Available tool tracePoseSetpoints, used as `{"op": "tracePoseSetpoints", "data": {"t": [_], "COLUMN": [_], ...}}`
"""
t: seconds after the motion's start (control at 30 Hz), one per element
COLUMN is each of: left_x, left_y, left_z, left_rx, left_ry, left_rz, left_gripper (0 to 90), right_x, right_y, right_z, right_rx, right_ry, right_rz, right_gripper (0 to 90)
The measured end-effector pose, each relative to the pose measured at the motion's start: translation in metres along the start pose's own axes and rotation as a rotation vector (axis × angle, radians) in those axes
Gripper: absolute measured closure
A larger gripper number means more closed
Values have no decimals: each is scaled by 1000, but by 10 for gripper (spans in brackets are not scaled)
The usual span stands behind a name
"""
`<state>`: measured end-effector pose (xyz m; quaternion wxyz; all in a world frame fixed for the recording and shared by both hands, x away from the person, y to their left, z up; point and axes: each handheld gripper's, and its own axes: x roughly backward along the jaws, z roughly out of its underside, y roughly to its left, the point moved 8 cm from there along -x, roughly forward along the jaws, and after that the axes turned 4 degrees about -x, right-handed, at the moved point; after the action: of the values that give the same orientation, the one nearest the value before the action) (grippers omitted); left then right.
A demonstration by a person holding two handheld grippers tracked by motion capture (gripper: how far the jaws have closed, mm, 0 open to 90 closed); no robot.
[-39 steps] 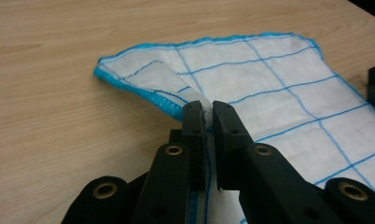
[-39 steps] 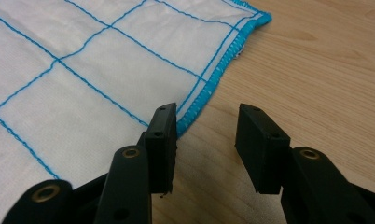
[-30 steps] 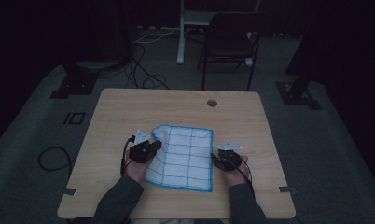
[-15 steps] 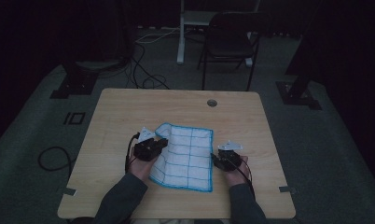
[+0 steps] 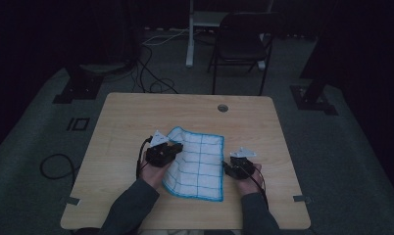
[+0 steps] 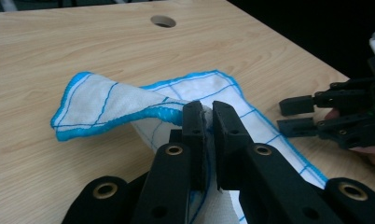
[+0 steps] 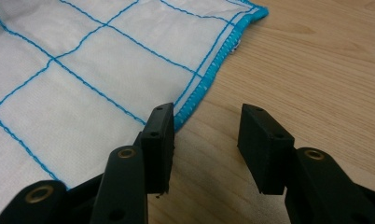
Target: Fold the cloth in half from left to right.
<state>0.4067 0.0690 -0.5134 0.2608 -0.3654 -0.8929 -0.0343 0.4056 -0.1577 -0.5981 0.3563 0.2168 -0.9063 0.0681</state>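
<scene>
While the left tool stays clamped on the cloth, pinching its left edge between closed jaws, that edge is lifted off the bench and curls over in a loose fold. In the left gripper view, the fold hangs just left of the jaws, blue hem up.

Right tool sits at the cloth's right edge, jaws parted with nothing between them; they have just been opening. In the right gripper view the blue hem runs just beside one jaw, and bare wood shows in the gap. Whether that jaw touches the hem I cannot tell.

Cloth is white with a blue grid and lies near the middle of the bench, toward the near edge, mostly flat apart from the raised left side.

Around it:
- cable hole in the bench, far of the cloth, well apart
- folding chair on the floor beyond the far edge
- loose cables on the floor, far left
- dark stand base on the floor, far right

Nothing on the bench stands between the two tools except the cloth itself.
</scene>
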Motion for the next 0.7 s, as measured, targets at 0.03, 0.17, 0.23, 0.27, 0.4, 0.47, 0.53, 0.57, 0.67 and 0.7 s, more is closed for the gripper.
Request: {"op": "tracePoseSetpoints", "data": {"t": [0.03,0.17,0.23,0.27,0.4,0.47,0.53,0.57,0.67,0.7], "left_x": [-1,-3,-4,-5,-7,-9,-11,-13,-16,-17], "left_y": [-1,-7,-10,-12,-17,-19,-21,-22,-24,-25], "left_z": [-1,-5,-7,-8,-11,-11,-11,-11,-10,-10], "left_rx": [0,-2,-10,-11,-13,-16,-16,-14,-17,-16], "left_ry": [-4,-8,-10,-12,-11,-9,-6,-6,-2,-1], "left_rz": [2,18,25,28,40,45,50,51,58,59], "left_gripper": [851,851,851,851,851,851,851,850,850,851], "right_x": [0,1,1,1,2,2,3,3,3,3], "right_y": [0,-1,-2,-2,-3,-4,-5,-6,-6,-6], "right_z": [0,0,0,1,1,1,1,1,1,1], "right_rx": [0,2,-1,-3,-3,-6,-10,-11,-11,-11], "right_ry": [0,0,0,1,2,-1,-1,-3,-3,-3], "right_rz": [0,5,6,7,14,15,17,17,18,18], "right_gripper": [557,552,550,550,549,548,547,546,545,544]}}
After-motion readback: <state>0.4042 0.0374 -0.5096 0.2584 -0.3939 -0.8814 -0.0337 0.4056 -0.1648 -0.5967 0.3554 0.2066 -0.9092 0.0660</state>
